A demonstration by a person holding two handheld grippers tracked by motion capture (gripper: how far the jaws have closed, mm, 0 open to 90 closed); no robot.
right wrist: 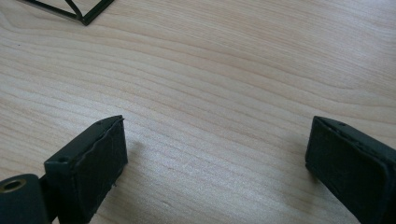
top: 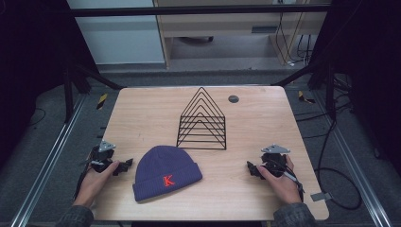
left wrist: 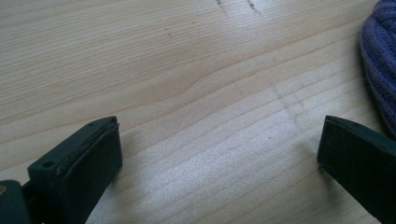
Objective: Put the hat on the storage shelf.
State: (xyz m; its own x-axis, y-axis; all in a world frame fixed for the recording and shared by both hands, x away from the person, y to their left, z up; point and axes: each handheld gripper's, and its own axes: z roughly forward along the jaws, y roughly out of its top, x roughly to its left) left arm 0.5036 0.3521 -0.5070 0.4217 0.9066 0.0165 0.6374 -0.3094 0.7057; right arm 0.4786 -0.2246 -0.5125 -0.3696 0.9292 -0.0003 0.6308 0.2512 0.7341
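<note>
While both hands rest on a light wooden table (top: 246, 123), each holds a black gripper w/ jaws spread wide, nothing between them. Left gripper (top: 124, 166) sits at the near left, just beside a navy knit beanie (top: 165, 172) w/ a red K, lying flat at the near centre. Right gripper (top: 252, 169) sits near right, well apart from the beanie. Black wire rack (top: 202, 120) of nested triangles stands upright behind the beanie, mid-table.
</note>
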